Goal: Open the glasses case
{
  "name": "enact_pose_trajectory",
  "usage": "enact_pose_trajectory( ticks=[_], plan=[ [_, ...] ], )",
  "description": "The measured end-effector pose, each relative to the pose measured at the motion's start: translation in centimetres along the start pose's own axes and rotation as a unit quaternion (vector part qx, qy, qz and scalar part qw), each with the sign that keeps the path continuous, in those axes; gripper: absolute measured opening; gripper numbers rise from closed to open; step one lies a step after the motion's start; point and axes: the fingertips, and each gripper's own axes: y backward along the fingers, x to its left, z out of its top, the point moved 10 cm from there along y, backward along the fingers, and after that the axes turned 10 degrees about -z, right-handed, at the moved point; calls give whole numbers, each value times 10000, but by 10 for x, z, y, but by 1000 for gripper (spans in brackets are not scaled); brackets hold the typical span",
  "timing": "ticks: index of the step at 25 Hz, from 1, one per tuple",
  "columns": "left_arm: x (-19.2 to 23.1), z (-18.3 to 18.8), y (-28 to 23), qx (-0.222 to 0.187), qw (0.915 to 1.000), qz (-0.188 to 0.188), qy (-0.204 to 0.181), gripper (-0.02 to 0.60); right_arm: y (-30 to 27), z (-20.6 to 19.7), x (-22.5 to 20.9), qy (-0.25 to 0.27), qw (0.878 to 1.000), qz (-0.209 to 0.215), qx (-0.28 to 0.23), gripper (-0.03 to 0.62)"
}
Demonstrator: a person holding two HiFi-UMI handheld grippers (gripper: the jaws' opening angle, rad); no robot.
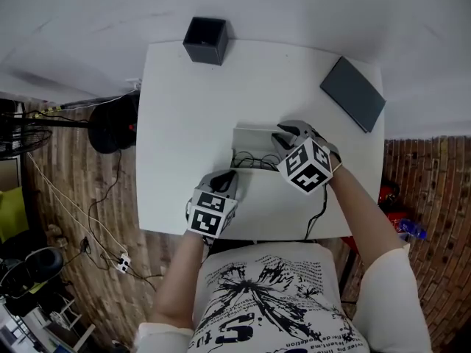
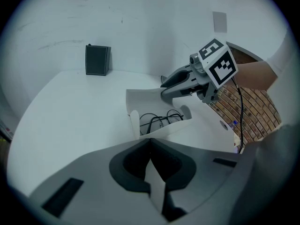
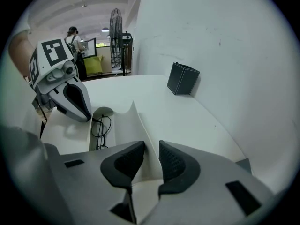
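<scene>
A white glasses case (image 1: 254, 140) lies open in the middle of the white table (image 1: 184, 123). Black-framed glasses (image 1: 250, 160) rest inside it. My left gripper (image 1: 229, 176) is at the case's near-left side, shut on a thin white flap of the case (image 2: 157, 182). In the left gripper view the glasses (image 2: 161, 118) show just beyond that flap. My right gripper (image 1: 283, 134) is at the raised lid (image 3: 140, 125), which runs between its jaws. The pads stand slightly apart from the lid in the right gripper view, so the right gripper (image 3: 151, 146) is open.
A black box (image 1: 205, 40) stands at the table's far edge. A dark grey flat pad (image 1: 353, 93) lies at the far right corner. A fan (image 1: 22, 134) and cables (image 1: 103, 219) are on the floor to the left. A person (image 3: 72, 36) stands far off.
</scene>
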Motion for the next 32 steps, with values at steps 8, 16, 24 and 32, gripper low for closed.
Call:
enact_pose_trajectory(
  ticks=[8, 16, 24, 32],
  plan=[
    [1, 2, 0, 22, 10000, 74, -54, 14, 12, 1, 1, -363, 9992, -165, -73, 169],
    [-10, 19, 21, -302, 9989, 130, -346, 14, 63, 11, 0, -975, 9906, -738, -606, 108],
    [-31, 54, 69, -1017, 9899, 51, -983, 14, 132, 20, 7, -1944, 9557, -1496, -1627, 15],
    [-61, 87, 129, -1914, 9678, -92, -1630, 14, 186, 20, 31, -2206, 9299, -1995, -2163, 15]
  ],
)
